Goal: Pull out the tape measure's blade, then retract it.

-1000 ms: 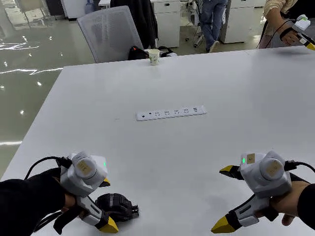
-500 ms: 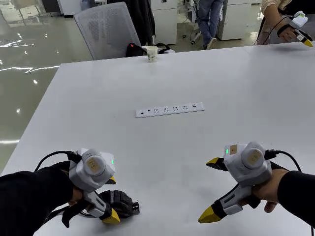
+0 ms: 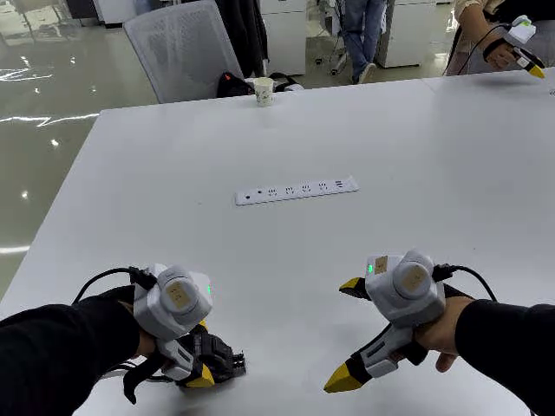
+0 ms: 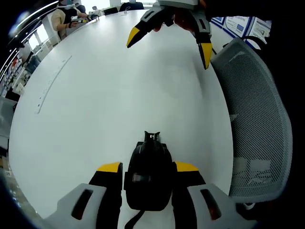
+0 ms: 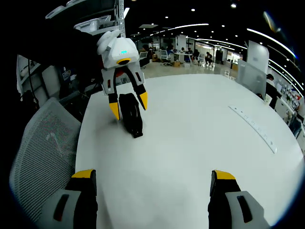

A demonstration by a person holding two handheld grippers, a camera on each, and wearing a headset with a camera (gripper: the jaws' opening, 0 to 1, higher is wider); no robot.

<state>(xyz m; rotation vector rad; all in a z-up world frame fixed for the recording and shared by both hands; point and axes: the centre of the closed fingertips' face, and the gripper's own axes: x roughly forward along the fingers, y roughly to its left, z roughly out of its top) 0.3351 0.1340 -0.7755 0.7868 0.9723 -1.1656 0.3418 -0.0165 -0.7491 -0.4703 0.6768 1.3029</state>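
Grey left gripper (image 3: 208, 354), right gripper (image 3: 345, 331), yellow-tipped; black cables (image 3: 100, 279); black sleeves (image 3: 52, 355).

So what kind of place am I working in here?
Probably an open-plan office: a large white table with a power strip on it, a mesh office chair at its far side, and white cabinets beyond.

The desk (image 3: 416, 199) is bare between the left tool (image 4: 147, 168) and the right tool (image 3: 345, 331), whose jaws stand wide apart. At near left the tape measure (image 3: 221, 355) fills the gap between the left tool's jaws. Farther out, a power strip (image 3: 297, 190) lies mid-desk. A paper cup (image 3: 264, 91) stands at the far edge, with a chair (image 3: 178, 48) beyond.
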